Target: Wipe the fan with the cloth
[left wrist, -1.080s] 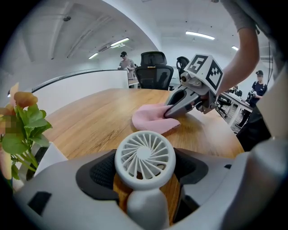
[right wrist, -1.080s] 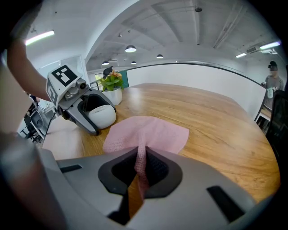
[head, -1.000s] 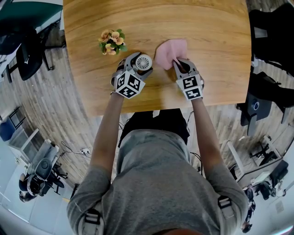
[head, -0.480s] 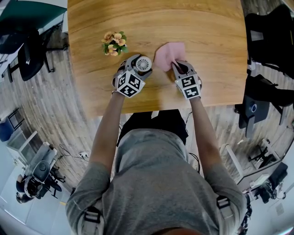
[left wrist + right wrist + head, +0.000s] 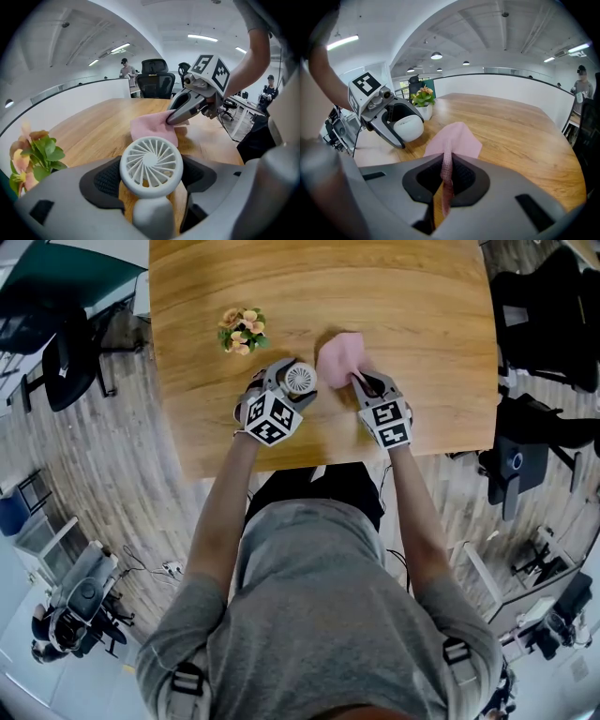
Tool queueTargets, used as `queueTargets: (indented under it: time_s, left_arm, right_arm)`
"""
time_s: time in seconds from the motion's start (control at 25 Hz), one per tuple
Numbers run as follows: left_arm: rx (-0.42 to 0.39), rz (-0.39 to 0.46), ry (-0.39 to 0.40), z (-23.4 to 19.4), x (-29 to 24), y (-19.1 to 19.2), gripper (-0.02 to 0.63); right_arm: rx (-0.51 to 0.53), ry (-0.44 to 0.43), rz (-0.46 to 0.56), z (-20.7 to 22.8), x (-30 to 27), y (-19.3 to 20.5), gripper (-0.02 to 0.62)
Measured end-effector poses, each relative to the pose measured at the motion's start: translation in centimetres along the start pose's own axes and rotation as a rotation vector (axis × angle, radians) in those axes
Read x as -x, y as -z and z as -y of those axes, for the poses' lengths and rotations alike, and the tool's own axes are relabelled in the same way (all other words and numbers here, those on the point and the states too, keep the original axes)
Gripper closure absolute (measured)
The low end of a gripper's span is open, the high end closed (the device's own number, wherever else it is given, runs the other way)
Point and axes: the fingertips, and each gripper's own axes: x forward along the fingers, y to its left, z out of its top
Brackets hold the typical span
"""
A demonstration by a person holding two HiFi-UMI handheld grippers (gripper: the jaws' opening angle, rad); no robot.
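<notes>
**A:** Over the table's (image 5: pixel 422 334) near edge, midway along it: how does the fan (image 5: pixel 300 379) look?

**B:** Small and white, with a round grille of radial spokes on a stubby stem. The left gripper (image 5: pixel 151 178) has its jaws clamped on the fan's head from both sides.

**A:** Cloth (image 5: pixel 339 357)?

**B:** Pink. It is pinched to a thin fold in the right gripper's (image 5: pixel 446 176) near-closed jaws, just beside the fan, on its right.

**A:** Change from a second ago?

**B:** Both grippers sit higher. The cloth lay spread on the wood then; now it hangs bunched.
</notes>
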Motion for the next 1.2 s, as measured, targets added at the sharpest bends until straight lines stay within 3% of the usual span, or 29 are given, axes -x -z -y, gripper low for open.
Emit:
queueTargets:
  time_s: [0.52,1.2]
  left_arm:
    - [-0.127,0.006,-0.036,1.0,7.7,-2.6,0.221]
    - [-0.231,0.016,-0.058,4.0,12.7,-4.3,0.221]
  right_arm:
    - [0.108,-0.074,0.149,-8.4,5.6,-8.2,0.574]
    - [0.247,-0.207,0.214,-16.4,10.0,-12.5,0.574]
